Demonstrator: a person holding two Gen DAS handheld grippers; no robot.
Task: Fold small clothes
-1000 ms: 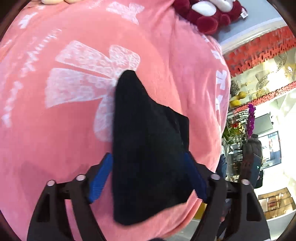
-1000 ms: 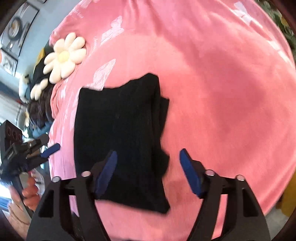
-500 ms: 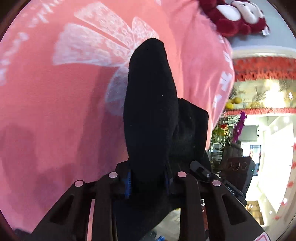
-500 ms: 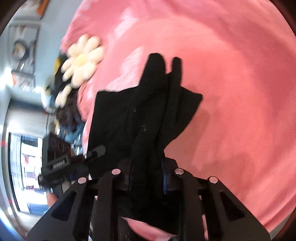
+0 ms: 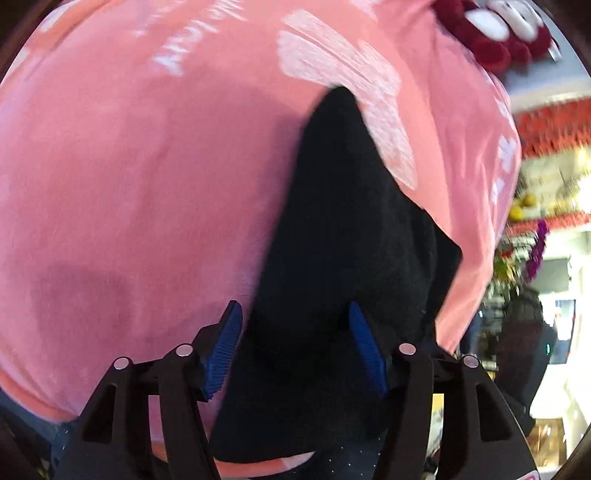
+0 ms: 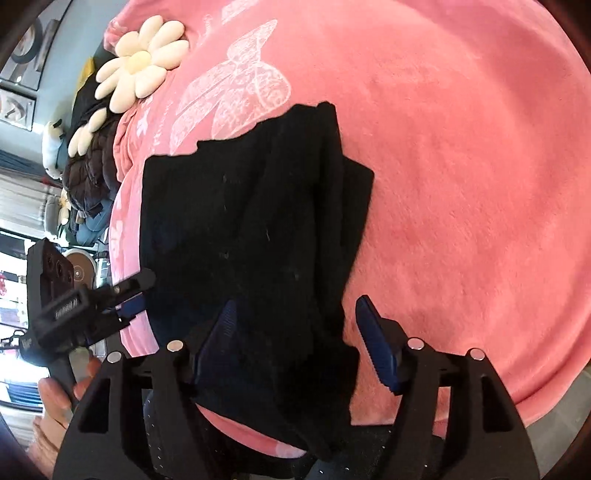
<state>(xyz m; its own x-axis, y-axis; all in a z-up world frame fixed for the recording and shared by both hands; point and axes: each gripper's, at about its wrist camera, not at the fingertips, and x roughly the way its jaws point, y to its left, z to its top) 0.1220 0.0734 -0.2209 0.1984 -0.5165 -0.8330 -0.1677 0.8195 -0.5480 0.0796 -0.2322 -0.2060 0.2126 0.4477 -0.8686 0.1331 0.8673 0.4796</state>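
A small black garment (image 5: 343, 236) lies folded on a pink plush blanket (image 5: 129, 166) with white butterfly prints. In the left wrist view my left gripper (image 5: 295, 347) is open, its blue pads either side of the garment's near end. In the right wrist view the same black garment (image 6: 251, 221) lies in layered folds, its near edge hanging over the blanket's (image 6: 461, 166) front edge. My right gripper (image 6: 301, 343) is open, straddling that near edge. The left gripper (image 6: 122, 295) shows at the garment's left side, held by a hand.
A white daisy cushion (image 6: 140, 62) and dark clothes (image 6: 88, 158) lie at the blanket's far left. A red plush toy (image 5: 495, 33) sits at the far right corner. A shop interior with shelves (image 5: 546, 206) lies beyond the blanket's edge.
Half a second ago both grippers were shut on the lifted garment. Now both have opened, and the garment lies flatter on the blanket.
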